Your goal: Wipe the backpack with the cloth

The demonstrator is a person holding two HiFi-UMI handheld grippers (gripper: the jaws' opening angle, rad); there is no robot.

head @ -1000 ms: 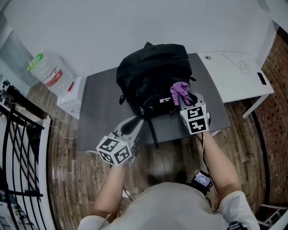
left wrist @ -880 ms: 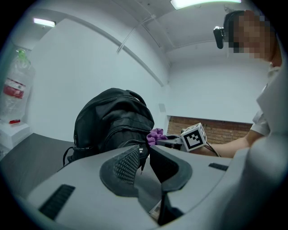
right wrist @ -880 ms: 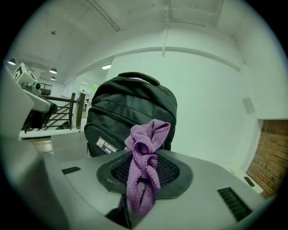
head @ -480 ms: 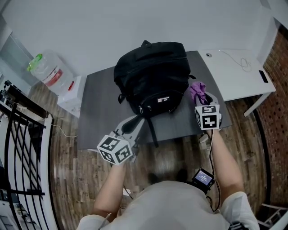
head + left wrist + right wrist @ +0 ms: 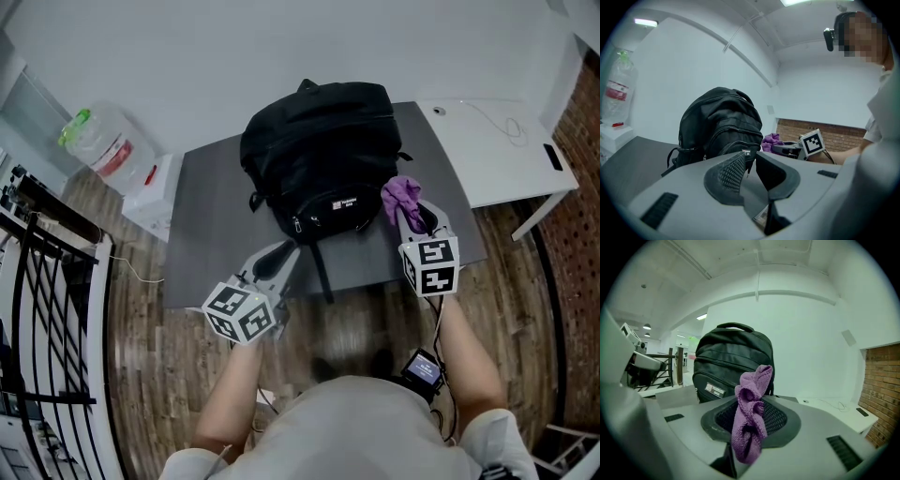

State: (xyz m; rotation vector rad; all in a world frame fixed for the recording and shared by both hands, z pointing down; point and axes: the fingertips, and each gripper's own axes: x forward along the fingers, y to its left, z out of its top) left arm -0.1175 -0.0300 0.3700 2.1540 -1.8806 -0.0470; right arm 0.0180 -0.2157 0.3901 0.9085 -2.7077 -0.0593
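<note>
**Cloth at the backpack's flank: wiping looks under way, with most of the bag left to do**

Head view: the black backpack [image 5: 319, 159] stands upright on a dark grey tabletop [image 5: 211, 225]. The right claw [image 5: 411, 214] holds the purple cloth [image 5: 401, 197] at the bag's right side, close to it or touching. The left claw [image 5: 279, 255] waits at the near edge beside a hanging strap [image 5: 319, 272]. No wiped patch can be made out, so progress is a guess. A white desk [image 5: 487, 155] adjoins the tabletop, a water jug [image 5: 98, 145] sits at left, and the floor is wooden [image 5: 141, 366].

Left gripper view: the jaws are parted by a narrow gap with nothing in it, and the bag is beyond.

Right gripper view: the jaws are clamped on the bunched cloth, with the backpack's front ahead, white walls, and a brick wall [image 5: 881, 390] at right.
</note>
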